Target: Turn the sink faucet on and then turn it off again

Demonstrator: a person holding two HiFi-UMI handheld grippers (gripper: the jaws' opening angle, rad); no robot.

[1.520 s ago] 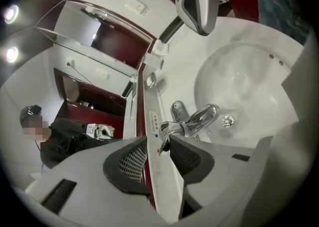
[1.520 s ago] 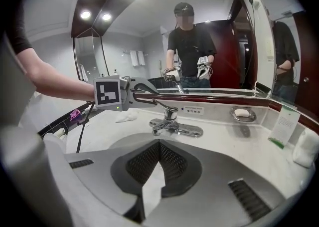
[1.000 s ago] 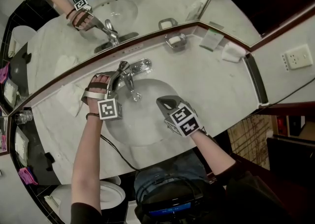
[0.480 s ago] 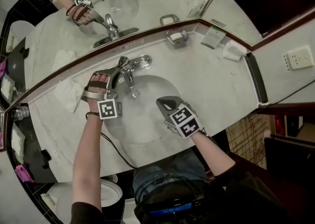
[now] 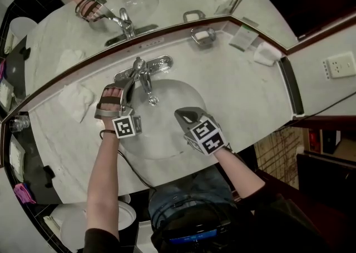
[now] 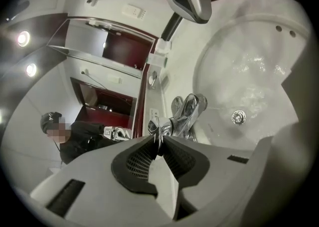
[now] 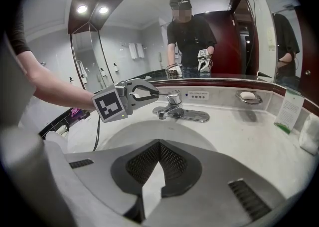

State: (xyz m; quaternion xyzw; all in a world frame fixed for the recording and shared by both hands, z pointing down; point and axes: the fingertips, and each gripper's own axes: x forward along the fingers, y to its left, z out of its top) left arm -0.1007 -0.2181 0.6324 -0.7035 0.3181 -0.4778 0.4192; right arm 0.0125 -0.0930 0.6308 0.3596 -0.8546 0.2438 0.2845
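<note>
Left tool (image 5: 132, 80) sank, jaws closing on lever (image 5: 138, 66).

The faucet (image 5: 146, 82) is gleaming as polished chrome, the table (image 5: 239, 90) is showing smooth veined marble, the sink (image 5: 167, 140) is shining glossy white, the towel (image 5: 77, 100) looking matt.

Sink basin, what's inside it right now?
Only the metal drain and some water sheen show inside the sink basin. In the head view, the right gripper covers part of the bowl's near side.

Grey left gripper (image 5: 132, 79), right gripper (image 5: 179, 114), black sleeves (image 5: 267, 196)
</note>
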